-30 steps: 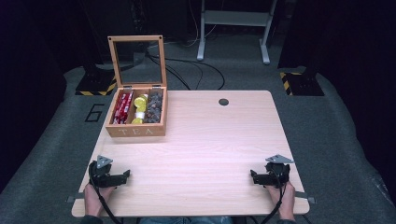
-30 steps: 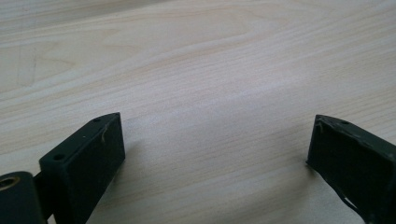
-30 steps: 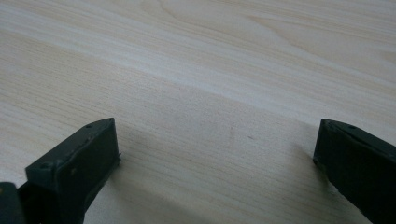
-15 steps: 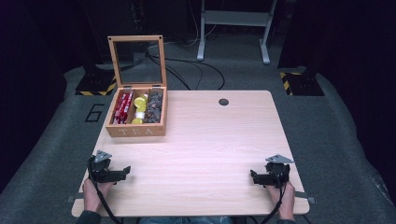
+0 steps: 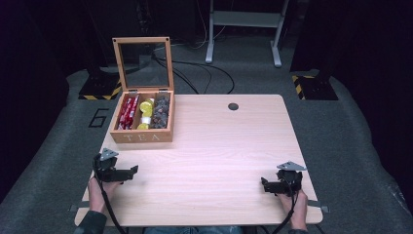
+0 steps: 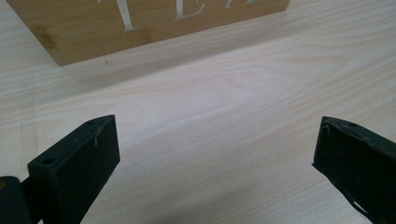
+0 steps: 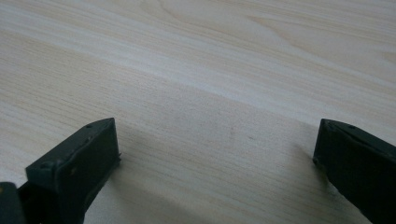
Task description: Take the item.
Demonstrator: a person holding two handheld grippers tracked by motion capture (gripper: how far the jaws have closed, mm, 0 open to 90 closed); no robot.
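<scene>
Three compartments in open tea box (image 5: pixel 141 138), red, yellow, dark packets, both grippers spread, empty.

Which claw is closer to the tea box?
The left. The left gripper sits just in front of the tea box, near its front wall. The right gripper is far across the table, at the opposite near corner.

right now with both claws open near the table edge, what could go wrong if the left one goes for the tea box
The tea box lid stands upright, so a high approach by the left claw could knock it shut. The box sits near the table edge, so a push might slide it off. The packets inside look tightly packed, so a grab may lift several.
</scene>
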